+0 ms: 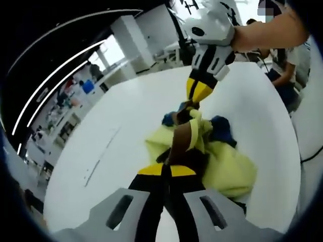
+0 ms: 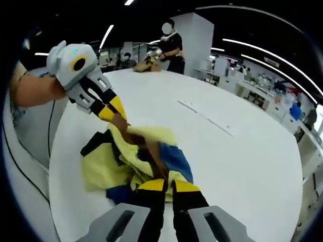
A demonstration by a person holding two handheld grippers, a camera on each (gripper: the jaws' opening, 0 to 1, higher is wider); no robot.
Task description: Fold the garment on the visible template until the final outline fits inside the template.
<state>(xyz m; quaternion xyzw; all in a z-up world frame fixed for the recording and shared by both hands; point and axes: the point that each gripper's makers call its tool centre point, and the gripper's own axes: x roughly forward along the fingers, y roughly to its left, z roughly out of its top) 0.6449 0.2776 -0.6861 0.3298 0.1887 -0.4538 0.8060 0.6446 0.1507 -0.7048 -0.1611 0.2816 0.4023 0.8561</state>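
A crumpled yellow garment [image 1: 229,169] with blue and black parts lies bunched on the white table [image 1: 131,116]. My left gripper [image 1: 166,169] is shut on a dark band of the fabric at the bottom of the left gripper view. My right gripper [image 1: 194,100] comes in from the top, held by a hand, and is shut on the same band farther along. In the right gripper view, my right gripper [image 2: 169,184] pinches the garment [image 2: 98,174] at the bottom, and my left gripper [image 2: 118,115] pinches it from the upper left. The band runs taut between them.
A thin line mark [image 1: 101,156] runs across the table away from the garment, also seen as a faint line [image 2: 204,117]. A person [image 2: 171,43] stands past the far table edge. Desks and shelves [image 1: 75,96] line the room. A cable [image 2: 17,166] hangs off the table's side.
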